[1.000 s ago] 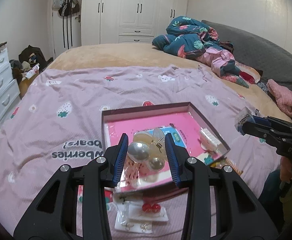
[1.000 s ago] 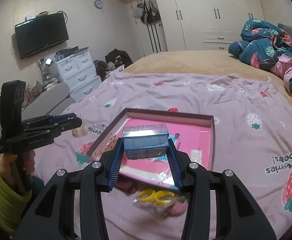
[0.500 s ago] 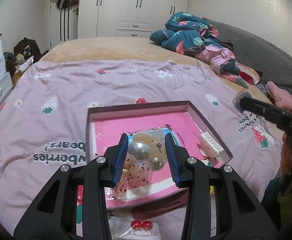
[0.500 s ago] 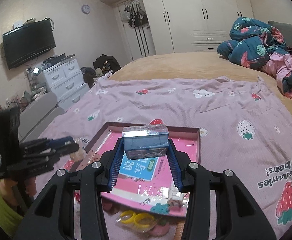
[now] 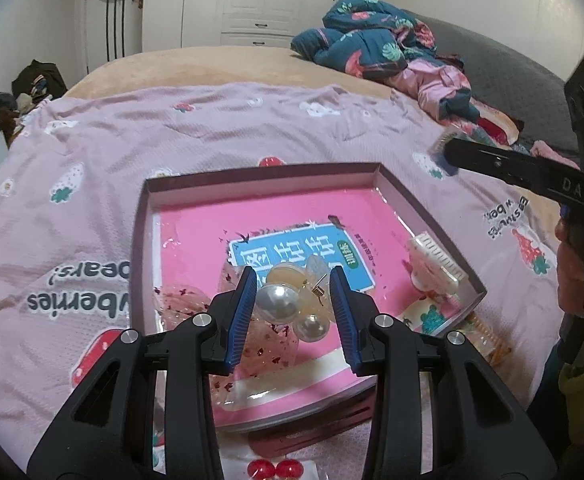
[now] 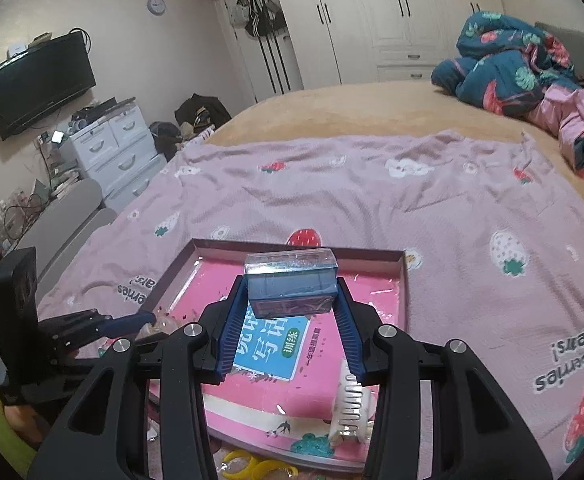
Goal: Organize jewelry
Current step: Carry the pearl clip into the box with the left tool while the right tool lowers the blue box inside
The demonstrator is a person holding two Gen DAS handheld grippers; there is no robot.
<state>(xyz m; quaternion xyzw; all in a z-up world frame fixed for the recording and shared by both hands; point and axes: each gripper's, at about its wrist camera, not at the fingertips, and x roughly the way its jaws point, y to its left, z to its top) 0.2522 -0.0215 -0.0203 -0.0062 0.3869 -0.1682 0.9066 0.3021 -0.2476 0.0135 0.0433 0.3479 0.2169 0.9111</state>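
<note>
In the left wrist view my left gripper [image 5: 293, 280] is shut on a pearl hair clip [image 5: 278, 298] with one large and one small pearl, held just above the pink book [image 5: 292, 216] lying in a shallow cardboard tray [image 5: 260, 174]. My right gripper [image 6: 290, 288] is shut on a small clear plastic box [image 6: 292, 276] with a dark blue inside, hanging over the same tray [image 6: 292, 246]. A white claw clip [image 5: 436, 264] lies in the tray's right corner. Each gripper shows at the edge of the other's view: the right gripper [image 5: 448, 152] and the left gripper [image 6: 140, 320].
The tray sits on a pink strawberry-print blanket [image 5: 92, 168] on a bed. A clear speckled bag [image 5: 180, 300] lies in the tray's left part. Red bead earrings [image 5: 274, 469] and yellow rings [image 6: 252, 466] lie near the tray's front edge. Bundled bedding [image 6: 524, 68] lies far right.
Both grippers have moved forward and down over the tray, which now looks nearer and larger. Each keeps its hold, the left on the pearl clip, the right on the clear box.
</note>
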